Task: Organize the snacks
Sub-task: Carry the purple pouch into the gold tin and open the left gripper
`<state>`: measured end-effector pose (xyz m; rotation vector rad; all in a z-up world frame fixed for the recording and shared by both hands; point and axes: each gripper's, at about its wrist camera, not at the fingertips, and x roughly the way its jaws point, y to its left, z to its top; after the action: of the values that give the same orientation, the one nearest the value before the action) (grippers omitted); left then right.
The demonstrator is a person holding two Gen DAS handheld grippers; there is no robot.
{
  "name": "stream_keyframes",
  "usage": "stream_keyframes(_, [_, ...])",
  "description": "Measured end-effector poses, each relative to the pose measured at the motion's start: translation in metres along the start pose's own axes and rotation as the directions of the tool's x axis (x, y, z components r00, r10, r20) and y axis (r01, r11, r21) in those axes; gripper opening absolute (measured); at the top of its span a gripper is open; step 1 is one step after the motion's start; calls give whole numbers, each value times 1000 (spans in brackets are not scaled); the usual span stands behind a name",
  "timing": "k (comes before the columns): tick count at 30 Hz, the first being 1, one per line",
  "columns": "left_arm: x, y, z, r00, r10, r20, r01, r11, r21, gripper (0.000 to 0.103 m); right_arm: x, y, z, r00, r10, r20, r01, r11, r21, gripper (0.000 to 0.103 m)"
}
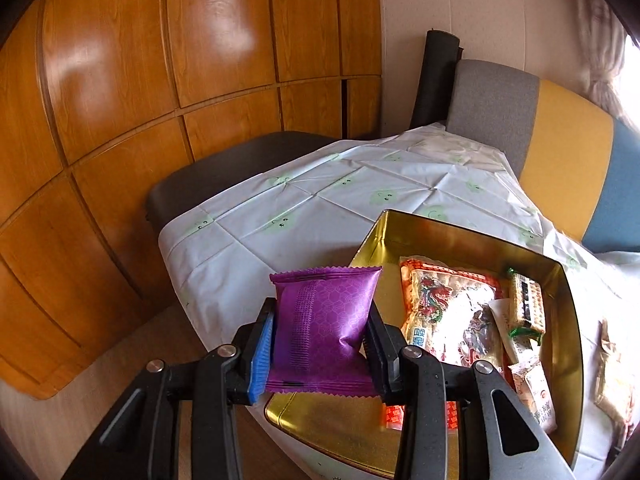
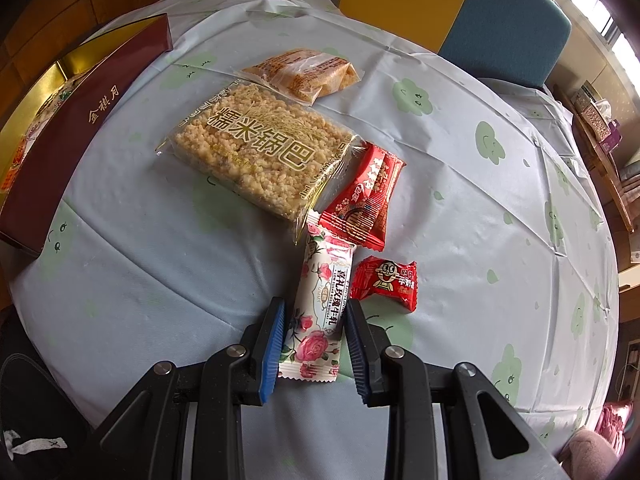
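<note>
Purple foil: the purple snack packet (image 1: 324,328) is pinched across its width by the left gripper (image 1: 320,344), fingers (image 1: 262,354) clenched on both sides, held above the near-left corner of the gold tin (image 1: 568,304).
Left-hand risk: the packet is puffy and slick, so it could squirt out of the pinch; it hangs near the tin's left rim, so a release here could drop it on the rim or outside.
Rose wrapper: the rose nougat bar (image 2: 318,320) lies on the desk (image 2: 460,184) between the fingers (image 2: 272,348) of the right gripper (image 2: 314,348); they flank it closely, but I cannot tell whether they press it.
Right-hand risk: closing may nudge the small red candy (image 2: 386,282), just beside the bar at 1 o'clock, or the bar's far end may drag the red packet (image 2: 366,196) it touches at 12 o'clock.
Count on desk: one rice-crust pack (image 2: 256,156) at 11 o'clock of the bar, one orange crisp packet (image 2: 304,72) beyond it, one red packet, one red candy, one nougat bar.
Count in tin: one large dragon-print packet (image 1: 448,312), one green-edged biscuit pack (image 1: 526,304), at least two more, partly hidden.
Tin: one, with a maroon outer wall (image 2: 80,128), at 10 o'clock in the right view.
</note>
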<state>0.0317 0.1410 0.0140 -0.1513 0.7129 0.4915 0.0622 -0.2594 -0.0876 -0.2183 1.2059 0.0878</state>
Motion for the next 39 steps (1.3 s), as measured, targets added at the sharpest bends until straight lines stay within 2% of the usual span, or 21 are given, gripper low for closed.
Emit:
stream_keyframes(23, [4, -31, -8, 999, -29, -14, 30, 998, 63, 42, -1, 2, -1, 1000, -13, 0, 13, 1000, -26, 30])
stream_keyframes(30, [6, -45, -14, 998, -52, -32, 55, 993, 100, 46, -1, 3, -1, 1000, -15, 1, 15, 1000, -27, 30])
stream_keyframes(39, [-5, -49, -14, 997, -75, -4, 75, 990, 118, 47, -2, 3, -1, 1000, -17, 2, 17, 999, -27, 30])
